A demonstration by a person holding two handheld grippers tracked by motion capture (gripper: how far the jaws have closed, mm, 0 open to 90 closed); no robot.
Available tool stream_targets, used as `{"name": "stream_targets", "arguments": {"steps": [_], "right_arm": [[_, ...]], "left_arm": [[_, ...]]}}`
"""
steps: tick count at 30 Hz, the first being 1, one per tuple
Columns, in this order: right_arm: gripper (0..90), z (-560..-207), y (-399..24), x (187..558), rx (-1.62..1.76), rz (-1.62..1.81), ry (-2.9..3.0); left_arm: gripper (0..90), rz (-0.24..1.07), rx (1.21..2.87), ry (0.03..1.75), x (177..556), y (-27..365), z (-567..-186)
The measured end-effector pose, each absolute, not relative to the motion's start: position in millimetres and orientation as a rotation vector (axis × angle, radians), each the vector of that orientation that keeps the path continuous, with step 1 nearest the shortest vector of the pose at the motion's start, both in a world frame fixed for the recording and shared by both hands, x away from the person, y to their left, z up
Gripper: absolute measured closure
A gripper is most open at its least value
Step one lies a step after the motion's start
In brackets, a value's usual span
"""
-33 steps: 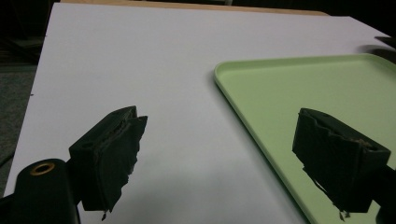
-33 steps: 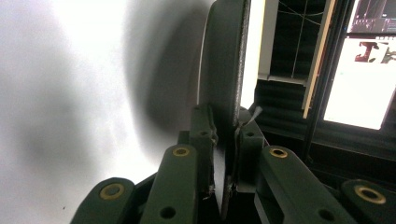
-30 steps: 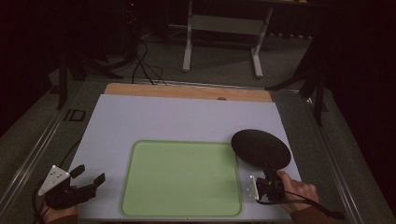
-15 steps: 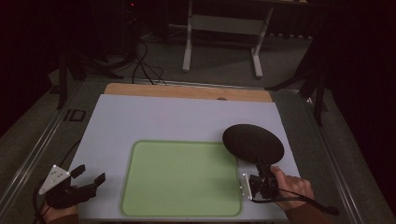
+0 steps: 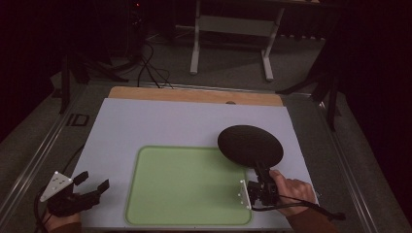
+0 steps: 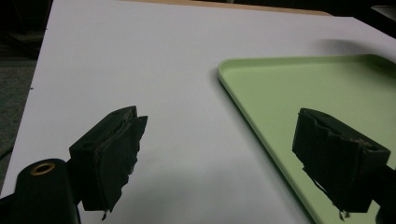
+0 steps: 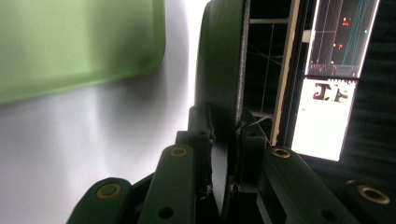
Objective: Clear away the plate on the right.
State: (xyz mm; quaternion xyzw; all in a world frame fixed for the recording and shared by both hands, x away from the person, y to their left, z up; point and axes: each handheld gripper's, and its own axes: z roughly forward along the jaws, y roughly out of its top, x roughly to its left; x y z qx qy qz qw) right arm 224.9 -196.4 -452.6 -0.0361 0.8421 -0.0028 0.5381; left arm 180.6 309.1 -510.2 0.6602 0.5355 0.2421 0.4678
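Dark room with metal stands behind a desk point(image 5: 194, 121) covered by a white sheet. On it lies a pale green tray point(image 5: 187, 187). Right gripper point(image 5: 262, 182), held in the person's right hand point(image 5: 291, 191), is clamped on the rim of a flat black plate point(image 5: 250, 145), carrying it level above the desk. The plate extends forward from the gripper and overhangs the tray's far right corner, so the tray's middle lies to its left and nearer the person. Left gripper point(image 5: 92, 182) rests by the tray's left edge, jaws wide apart and empty.
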Motion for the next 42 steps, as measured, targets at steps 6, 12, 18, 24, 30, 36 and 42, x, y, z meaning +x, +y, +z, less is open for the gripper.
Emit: {"name": "stream_targets", "arguments": {"steps": [6,12,18,24,30,36,42], "right_arm": [[80.0,-452,-188,224,-0.113,0.016,2.001],[80.1,-454,-175,222,-0.15,0.045,2.006],[79.9,-455,-163,219,-0.184,0.074,2.004],[79.9,-454,-150,215,-0.221,0.102,2.007],[79.7,-458,-139,211,-0.254,0.128,2.012],[79.5,-464,-130,206,-0.287,0.143,2.027],[79.0,-472,-121,200,-0.337,0.141,2.063]], "left_arm": [[15.2,0.593,1.621,1.312,181,308,-510],[15.2,0.595,1.618,1.312,181,308,-510],[15.2,0.595,1.617,1.313,181,309,-510],[15.2,0.597,1.613,1.312,180,309,-510],[15.2,0.599,1.614,1.309,180,308,-509],[15.2,0.598,1.612,1.309,180,309,-509],[15.2,0.597,1.61,1.311,179,309,-509]]}}
